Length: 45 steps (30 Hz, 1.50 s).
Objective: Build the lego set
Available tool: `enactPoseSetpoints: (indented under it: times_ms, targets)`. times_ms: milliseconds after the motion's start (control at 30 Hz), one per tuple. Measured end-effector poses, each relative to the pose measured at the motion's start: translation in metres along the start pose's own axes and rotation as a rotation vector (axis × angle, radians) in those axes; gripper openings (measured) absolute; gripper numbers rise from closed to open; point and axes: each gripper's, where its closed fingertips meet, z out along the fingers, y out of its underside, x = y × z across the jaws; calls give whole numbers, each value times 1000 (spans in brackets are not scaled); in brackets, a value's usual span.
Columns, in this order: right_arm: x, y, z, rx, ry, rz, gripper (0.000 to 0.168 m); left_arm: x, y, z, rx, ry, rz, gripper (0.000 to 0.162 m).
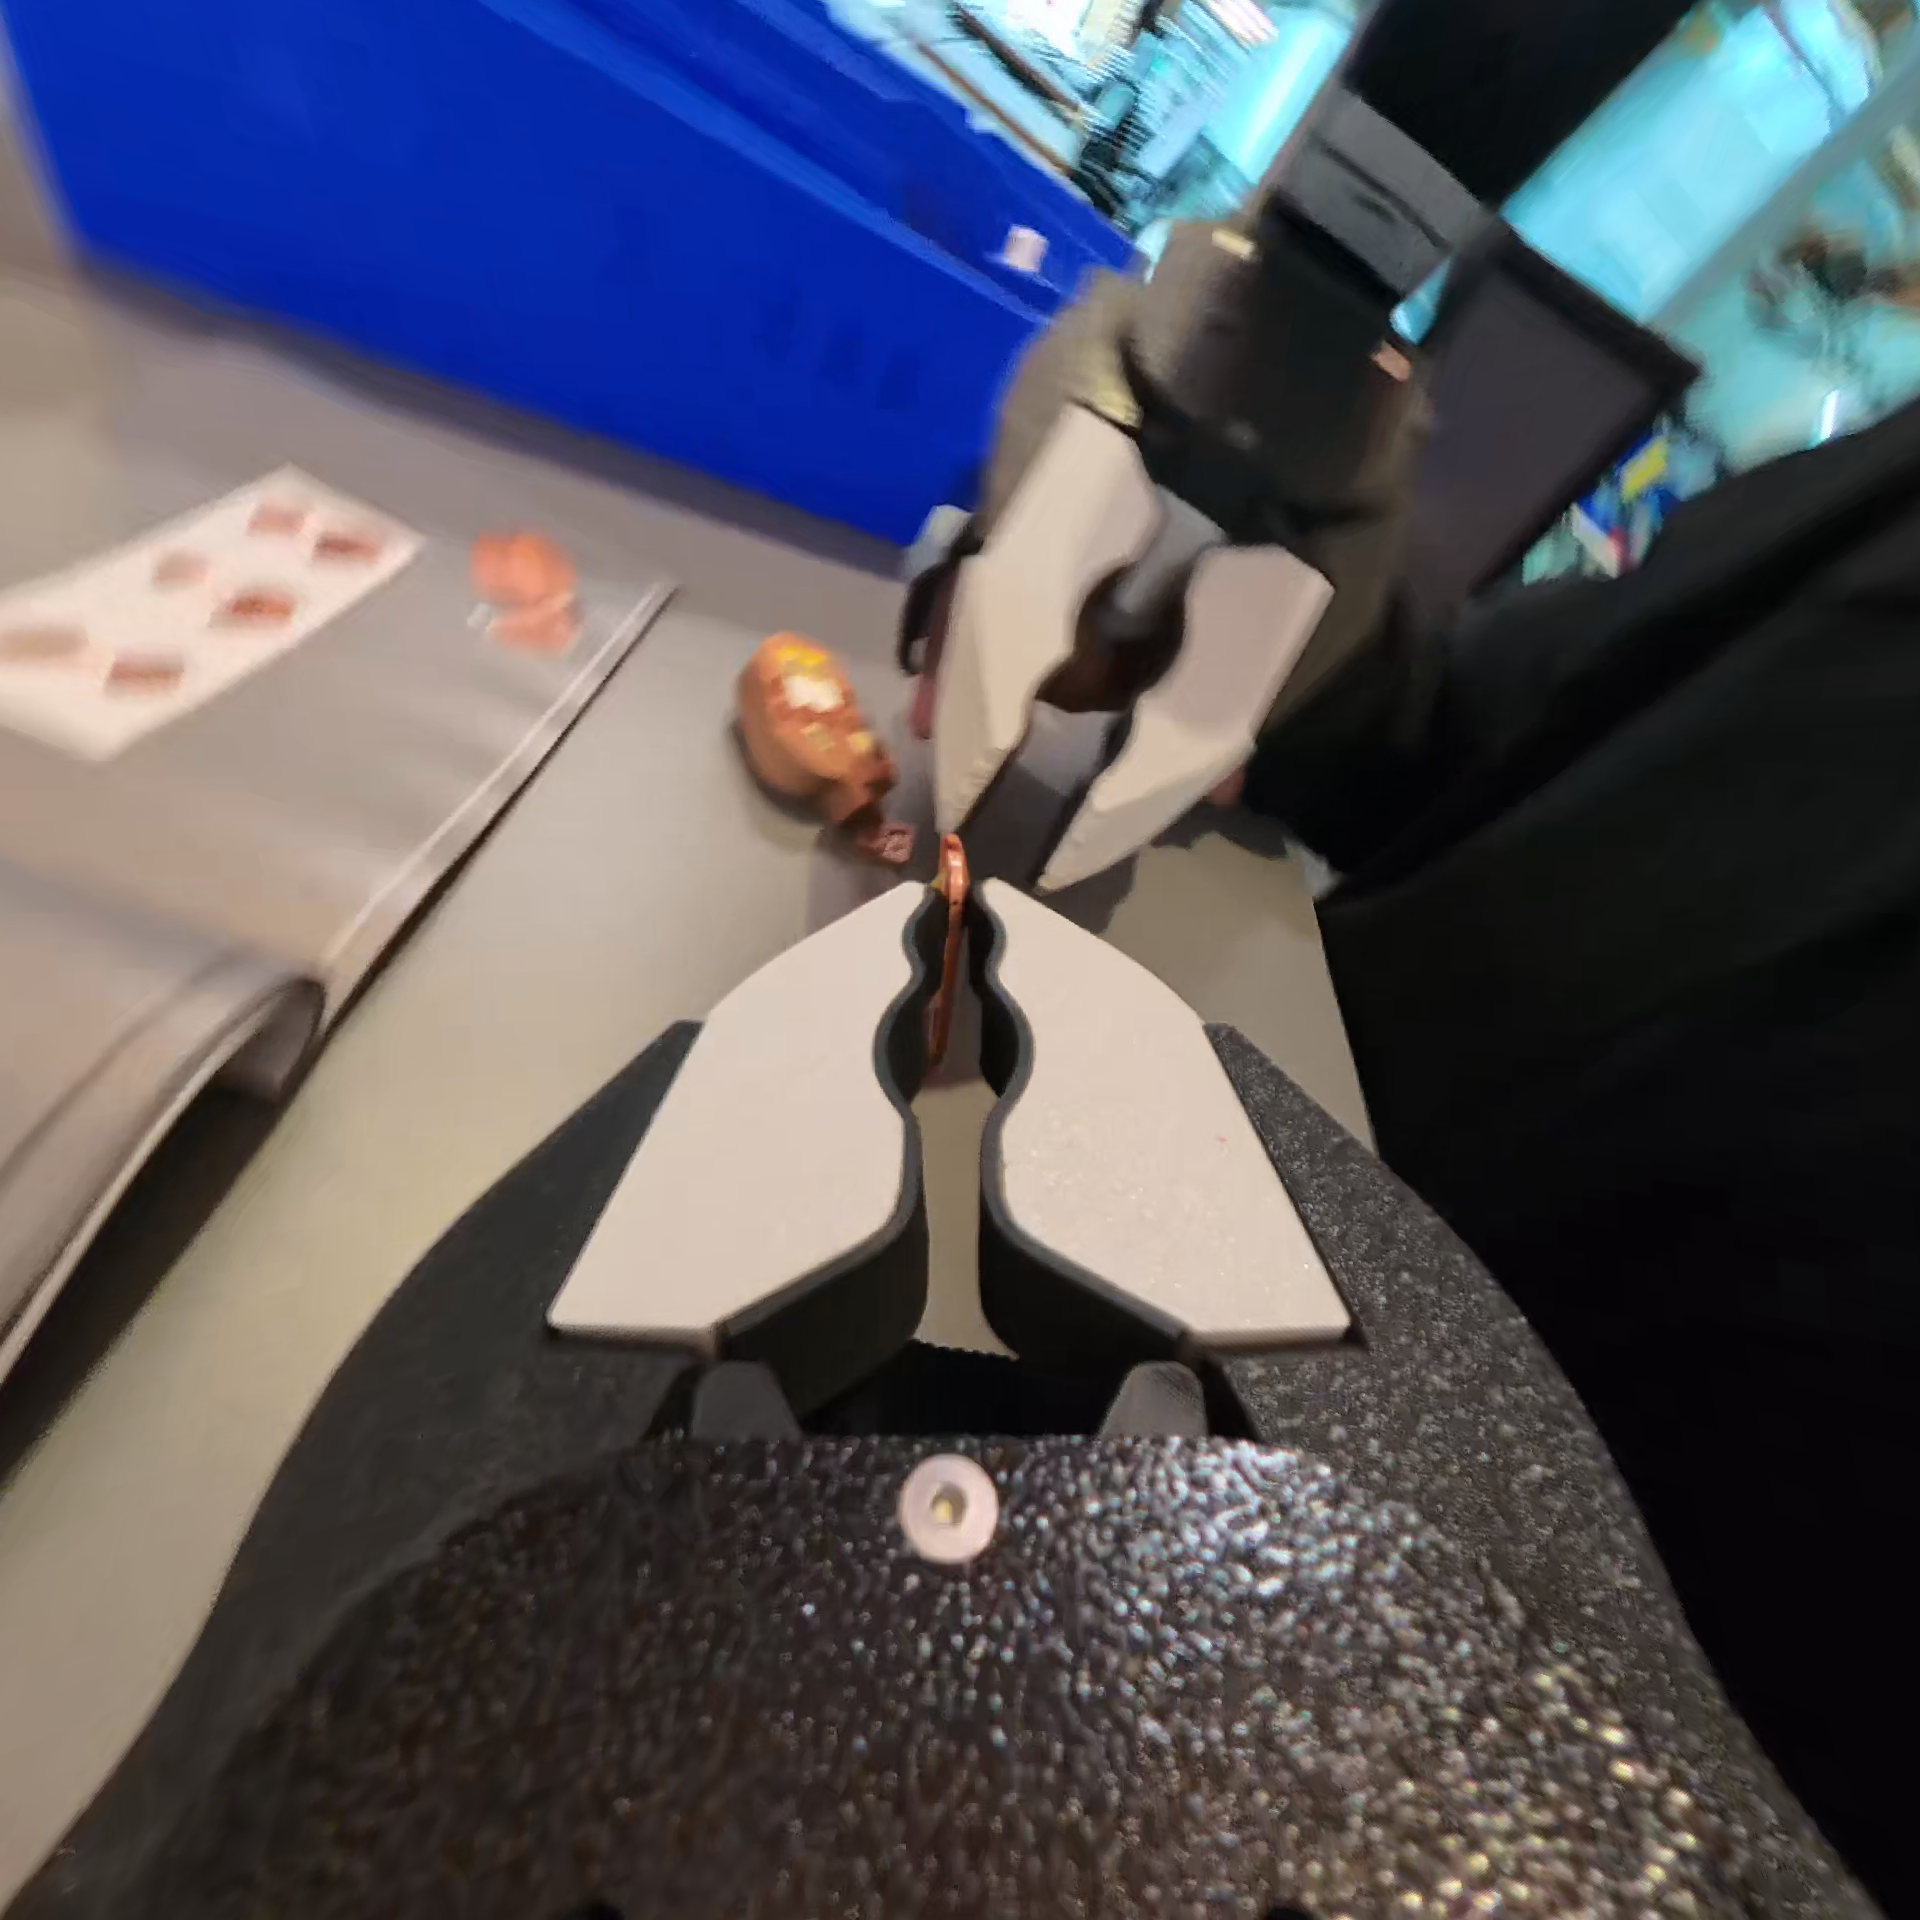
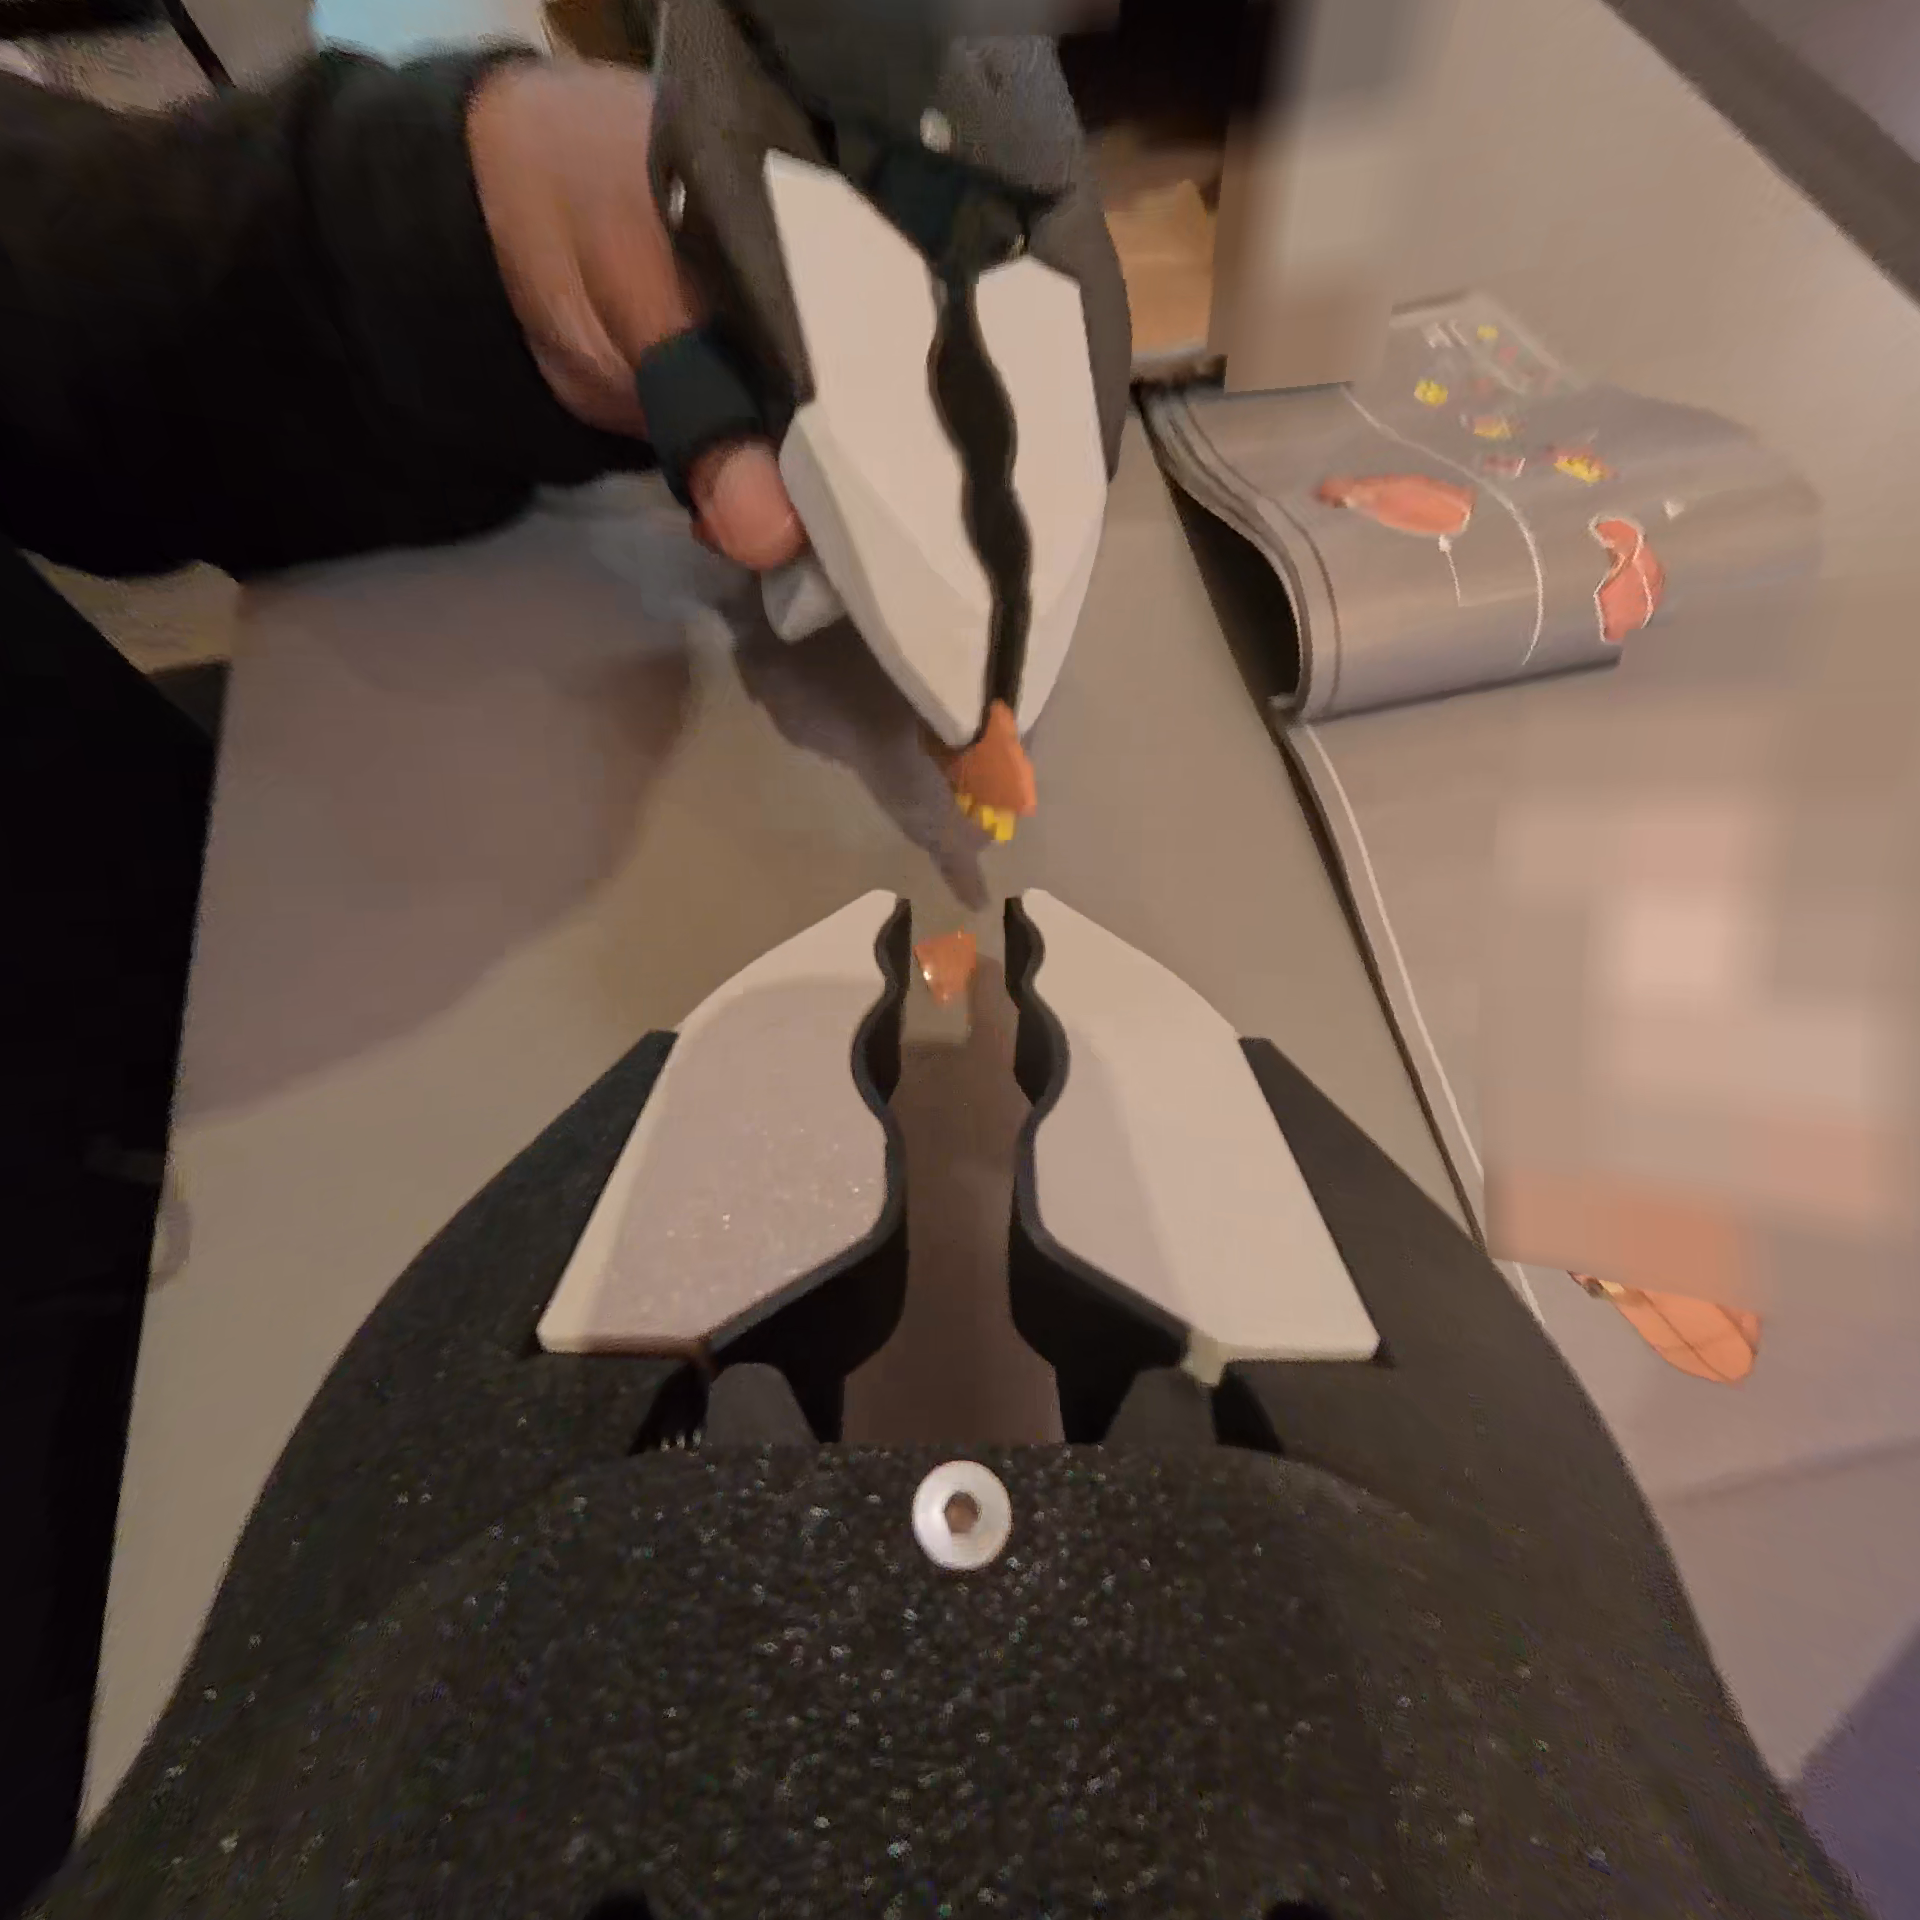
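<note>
My left gripper (image 1: 951, 899) is shut on a thin flat orange lego piece (image 1: 953, 935), held edge-on above the table. In the right wrist view this gripper (image 2: 992, 722) comes down from above, and the piece (image 2: 995, 774) sticks out of its tips with yellow marks on its lower end. My right gripper (image 2: 956, 914) is open, its tips just short of the left gripper's. A small orange piece (image 2: 945, 961) shows in the gap between its fingers, untouched, apparently lying on the table. A partly built orange model (image 1: 816, 727) lies on the table beyond.
An open instruction booklet (image 1: 208, 727) lies on the grey table (image 1: 582, 1018), also seen in the right wrist view (image 2: 1507, 540). A blue bin (image 1: 468, 229) stands behind it. Another orange part (image 2: 1683, 1340) lies at the right. A person's hand (image 2: 582, 260) holds the left gripper. My left and right fingertips are right by each other.
</note>
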Motion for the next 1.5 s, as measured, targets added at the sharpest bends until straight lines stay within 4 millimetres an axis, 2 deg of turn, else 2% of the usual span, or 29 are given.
enactPoseSetpoints:
  times_ms: [100, 200, 433, 1100, 1500]
  targets:
    - [-2, 17, 12, -102, -6, -3, 18, -13, 3, -4, 17, -20, -127, 3]
    - [1, 29, 25, -181, 31, -21, 17, -16, 4, -4, 16, -24, -140, 3]
    - [5, 38, 40, -243, 69, 30, 17, -17, 6, -3, 10, -27, -142, 3]
    - [-11, 37, 48, -273, 71, 5, 14, -21, 8, -2, 12, -34, -149, 3]
    - [-10, 32, 42, -213, 67, 2, 2, -19, -1, -8, 94, 42, -225, 3]
